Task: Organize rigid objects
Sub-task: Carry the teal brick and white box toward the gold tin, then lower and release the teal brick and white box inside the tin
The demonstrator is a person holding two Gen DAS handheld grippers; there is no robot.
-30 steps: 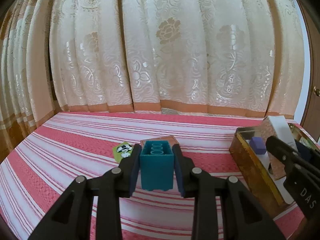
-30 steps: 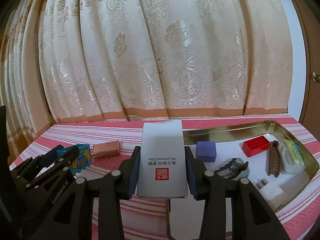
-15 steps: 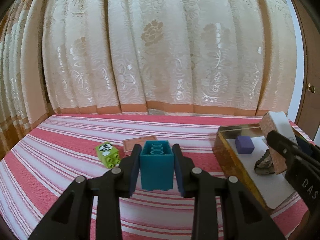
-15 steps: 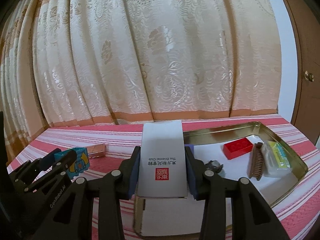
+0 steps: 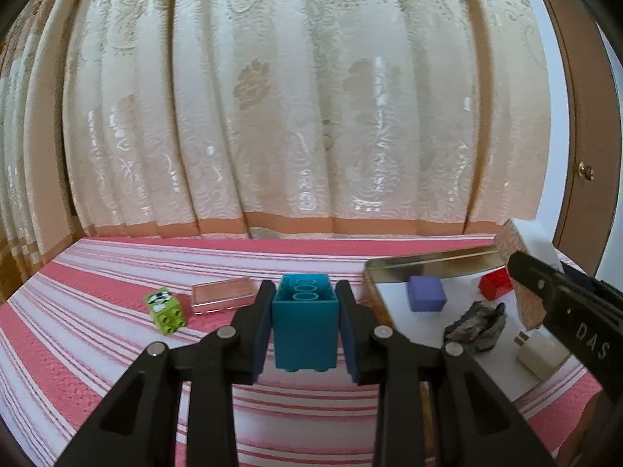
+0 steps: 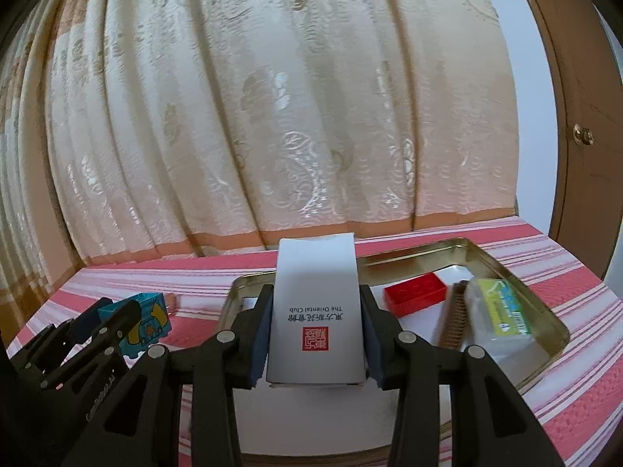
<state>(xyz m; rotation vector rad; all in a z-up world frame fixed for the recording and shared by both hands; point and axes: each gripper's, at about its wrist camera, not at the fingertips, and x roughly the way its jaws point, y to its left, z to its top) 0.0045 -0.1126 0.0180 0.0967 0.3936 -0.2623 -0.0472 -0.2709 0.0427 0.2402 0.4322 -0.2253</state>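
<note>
Teal brick (image 5: 304, 326) sits clamped in the left gripper (image 5: 304, 330), both pads pressing its sides, open underside with round tubes facing up, held clear above the red-and-white striped cloth (image 5: 97, 334). White carton (image 6: 316, 311) with a red seal and "The Oriental Club" print is clamped in the right gripper (image 6: 316, 344), standing upright over the near end of the gold tin tray (image 6: 545, 311). Clock directions below are within each wrist view. From the teal brick: pink flat case (image 5: 222, 295) at 10 o'clock lying on the cloth, green printed brick (image 5: 165, 309) at 9 o'clock just left of the case, apart from it. Tray rim (image 5: 428, 262) starts just right of the left gripper, at 2 o'clock. In the tray, left view: purple cube (image 5: 425, 294), red brick (image 5: 495, 284), dark crumpled lump (image 5: 477, 325), white plug (image 5: 541, 352) at 3 o'clock near the front rim. Right view adds a brown comb (image 6: 453, 321) on edge beside a clear packet with yellow-green label (image 6: 502, 313), both at 3 o'clock from the carton. Cream patterned curtain (image 5: 311, 116) behind, wooden door (image 6: 584, 116) at far right.
</note>
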